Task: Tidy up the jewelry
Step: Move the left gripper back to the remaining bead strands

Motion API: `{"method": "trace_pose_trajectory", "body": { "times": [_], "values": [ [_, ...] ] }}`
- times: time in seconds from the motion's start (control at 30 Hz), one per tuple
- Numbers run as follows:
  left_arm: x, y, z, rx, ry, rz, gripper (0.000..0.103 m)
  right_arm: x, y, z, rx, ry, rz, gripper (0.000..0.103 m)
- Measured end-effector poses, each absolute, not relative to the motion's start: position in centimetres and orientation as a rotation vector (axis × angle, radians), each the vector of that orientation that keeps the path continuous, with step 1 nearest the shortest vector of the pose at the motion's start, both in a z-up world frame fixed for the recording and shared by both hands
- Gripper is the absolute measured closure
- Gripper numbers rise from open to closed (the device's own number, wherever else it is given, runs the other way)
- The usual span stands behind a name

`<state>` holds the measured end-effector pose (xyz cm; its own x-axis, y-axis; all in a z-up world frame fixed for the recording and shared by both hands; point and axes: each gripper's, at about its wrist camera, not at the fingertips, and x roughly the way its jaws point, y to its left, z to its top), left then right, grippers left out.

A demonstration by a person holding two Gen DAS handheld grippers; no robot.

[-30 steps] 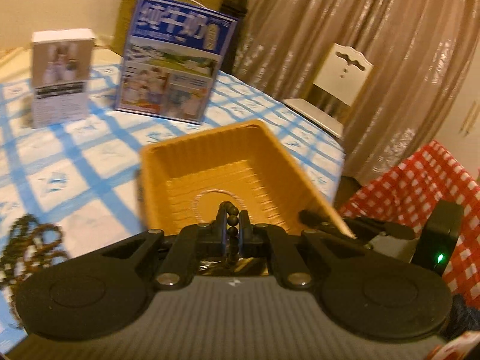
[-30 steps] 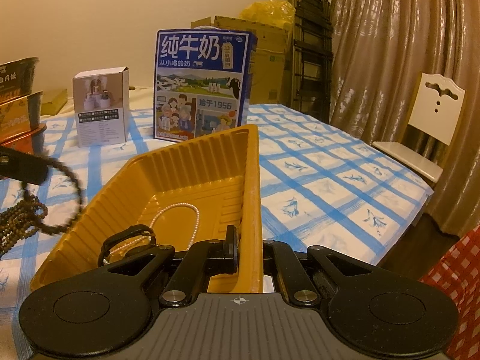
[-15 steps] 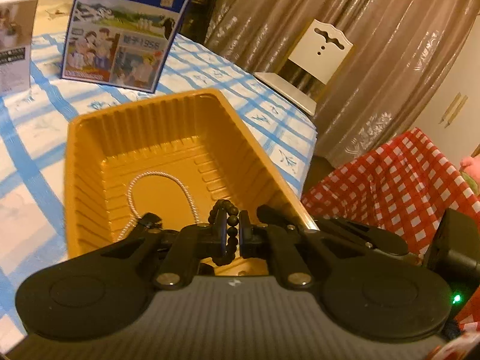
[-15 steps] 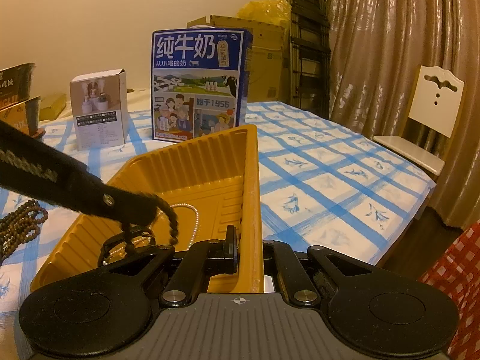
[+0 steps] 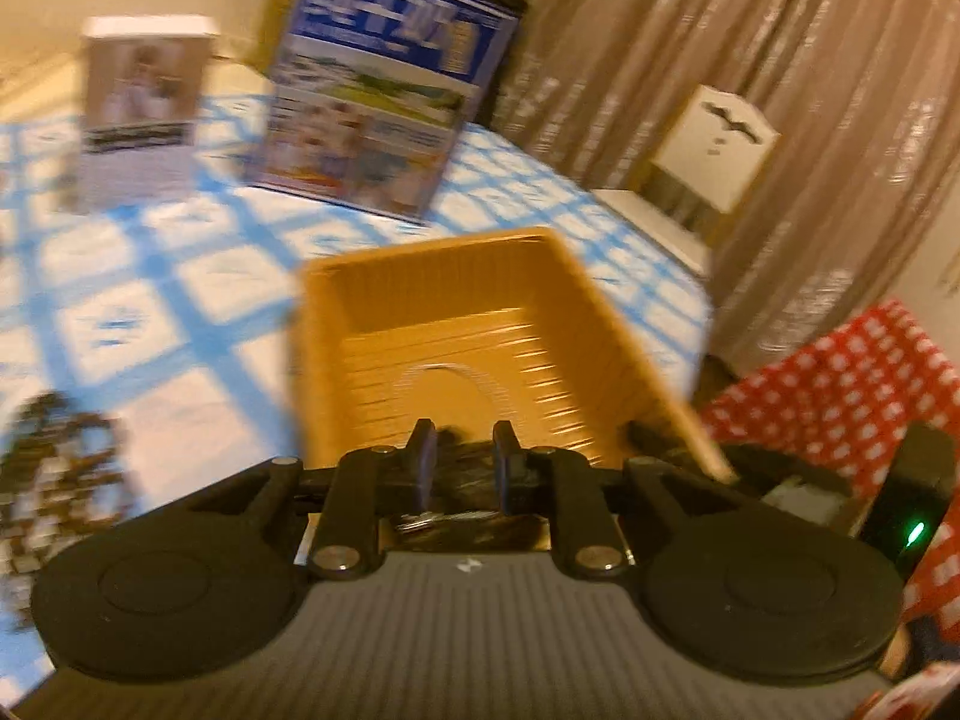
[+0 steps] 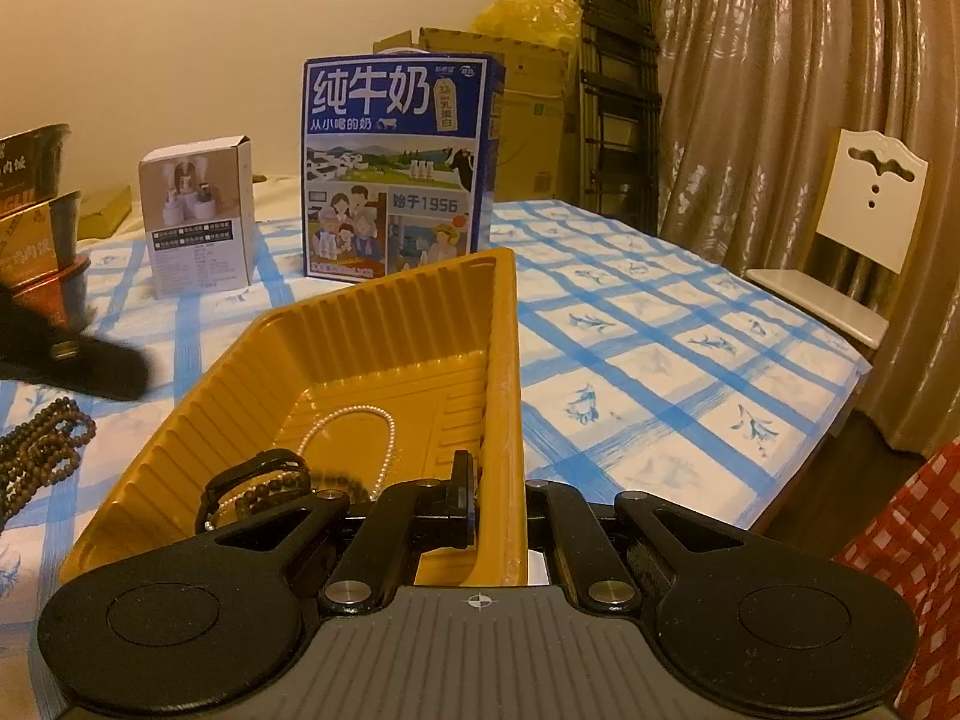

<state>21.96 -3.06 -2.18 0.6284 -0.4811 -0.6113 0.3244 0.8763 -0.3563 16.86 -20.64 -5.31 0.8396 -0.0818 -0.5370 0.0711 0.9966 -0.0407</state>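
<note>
The yellow tray [image 6: 507,360] stands on the blue-checked tablecloth. My right gripper [image 6: 495,495] is shut on its near right wall. Inside lie a white pearl necklace [image 6: 384,420], a black band [image 6: 240,474] and a dark bead bracelet [image 6: 282,485]. My left gripper [image 5: 463,462] hangs over the tray's [image 5: 540,276] near end in a blurred view. Its jaws are opening and no bead is pressed between the pads. From the right wrist view one of its fingers [image 6: 114,363] shows left of the tray. A heap of brown beads [image 6: 42,444] lies on the cloth beside it.
A blue milk carton [image 6: 396,168] and a small white box [image 6: 195,216] stand behind the tray. Stacked bowls [image 6: 36,222] sit at the far left. A white chair [image 6: 864,222] and curtains are beyond the table's right edge, and a red checked cloth [image 6: 900,540] is near right.
My left gripper carried the dark bead bracelet over the tray, let it go and drew back to the left. The bracelet now lies in the tray. My right gripper has not moved.
</note>
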Motion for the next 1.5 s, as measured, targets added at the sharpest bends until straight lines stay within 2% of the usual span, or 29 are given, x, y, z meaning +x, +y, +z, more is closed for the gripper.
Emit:
{"method": "trace_pose_trajectory", "body": {
  "times": [0.5, 1.5],
  "values": [
    [18.7, 6.5, -3.3, -0.094, 0.783, -0.156, 0.084, 16.9, -20.5, -5.2, -0.038, 0.569, -0.079, 0.099],
    [17.2, 9.2, -6.0, -0.041, 0.811, -0.068, 0.084, 16.4, -20.1, -4.9, -0.048, 0.565, -0.08, 0.098]
  ]
}}
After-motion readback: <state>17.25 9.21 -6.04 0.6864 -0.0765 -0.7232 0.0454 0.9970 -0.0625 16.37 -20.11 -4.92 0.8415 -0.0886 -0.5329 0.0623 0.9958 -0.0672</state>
